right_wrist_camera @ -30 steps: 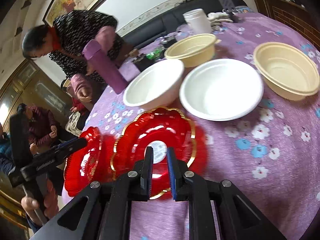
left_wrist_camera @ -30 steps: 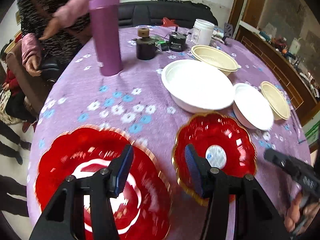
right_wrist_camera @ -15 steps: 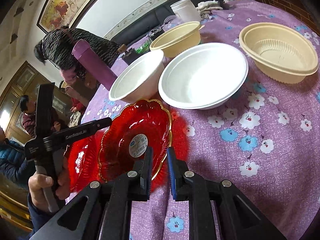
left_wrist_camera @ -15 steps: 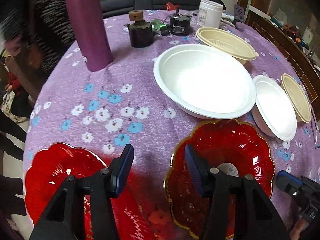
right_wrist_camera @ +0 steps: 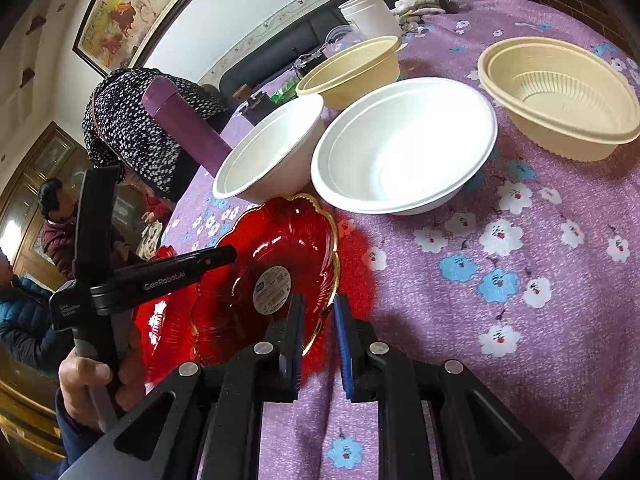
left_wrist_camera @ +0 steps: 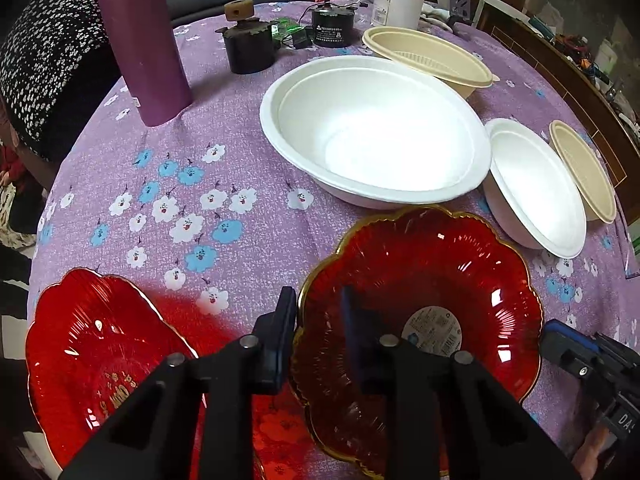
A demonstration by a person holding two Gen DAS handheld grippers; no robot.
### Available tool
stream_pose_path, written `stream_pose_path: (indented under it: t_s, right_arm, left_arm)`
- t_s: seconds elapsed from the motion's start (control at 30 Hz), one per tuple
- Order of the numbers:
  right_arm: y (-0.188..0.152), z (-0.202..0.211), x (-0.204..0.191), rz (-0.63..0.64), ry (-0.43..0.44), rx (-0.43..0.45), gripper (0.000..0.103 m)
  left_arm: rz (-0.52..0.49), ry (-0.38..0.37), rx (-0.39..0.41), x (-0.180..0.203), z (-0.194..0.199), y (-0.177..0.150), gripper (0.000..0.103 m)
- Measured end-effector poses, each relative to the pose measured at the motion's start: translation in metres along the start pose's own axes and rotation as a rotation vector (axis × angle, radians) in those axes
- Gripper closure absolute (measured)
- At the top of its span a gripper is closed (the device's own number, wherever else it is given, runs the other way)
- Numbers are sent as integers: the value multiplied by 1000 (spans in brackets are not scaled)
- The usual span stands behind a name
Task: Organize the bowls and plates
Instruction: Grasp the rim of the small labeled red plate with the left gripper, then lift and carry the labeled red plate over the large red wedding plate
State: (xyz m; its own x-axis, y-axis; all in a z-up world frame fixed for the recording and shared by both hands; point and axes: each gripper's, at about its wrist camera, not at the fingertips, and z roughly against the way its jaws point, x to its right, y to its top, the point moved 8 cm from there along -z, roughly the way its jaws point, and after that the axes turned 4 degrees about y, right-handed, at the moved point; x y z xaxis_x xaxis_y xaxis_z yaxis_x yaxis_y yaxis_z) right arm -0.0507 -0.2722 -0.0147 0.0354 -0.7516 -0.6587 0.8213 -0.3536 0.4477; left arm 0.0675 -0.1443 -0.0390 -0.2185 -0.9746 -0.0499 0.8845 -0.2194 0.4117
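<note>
A: Left gripper (left_wrist_camera: pixel 318 330), bottom centre, is closing astride the red plate's (left_wrist_camera: pixel 432 284) gilt rim. Right gripper (right_wrist_camera: pixel 316 326) is nearly pressed together, rim between its pads, contact unclear.

B: Looks glassy, stiff, slippery, chip-prone; pinch the rim. Farther up: foam bowls (left_wrist_camera: pixel 372 136), probably light.

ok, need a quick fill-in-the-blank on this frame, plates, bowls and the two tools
1. The left tool is closing on the rim of the ____ plate with the round sticker.
2. The two beige bowls and the two ____ bowls are all empty.
3. The tall purple bottle stands ____ on the tablecloth.
4. The right tool holds ____.

Missing words: red; white; upright; nothing
</note>
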Motion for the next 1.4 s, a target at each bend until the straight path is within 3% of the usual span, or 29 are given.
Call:
stream_pose_path:
  t_s: [0.6, 0.73, 0.9, 1.03, 1.4]
  right_arm:
    - [-3, -8, 6, 17, -56, 3, 81]
    - [-2, -7, 6, 45, -94, 21, 91]
    - [-2, 8, 12, 73, -136, 49, 91]
    - [-2, 21, 20, 83, -145, 71, 91]
    - [-7, 21, 25, 118, -215, 84, 93]
  left_arm:
    - [-35, 14, 59, 19, 4, -8, 80]
    - [-48, 0, 68, 25, 6, -13, 80]
    - [-67, -24, 83, 41, 12, -26, 80]
    - [-126, 31, 131, 53, 12, -33, 78]
    - [-119, 11, 176, 55, 17, -41, 76]
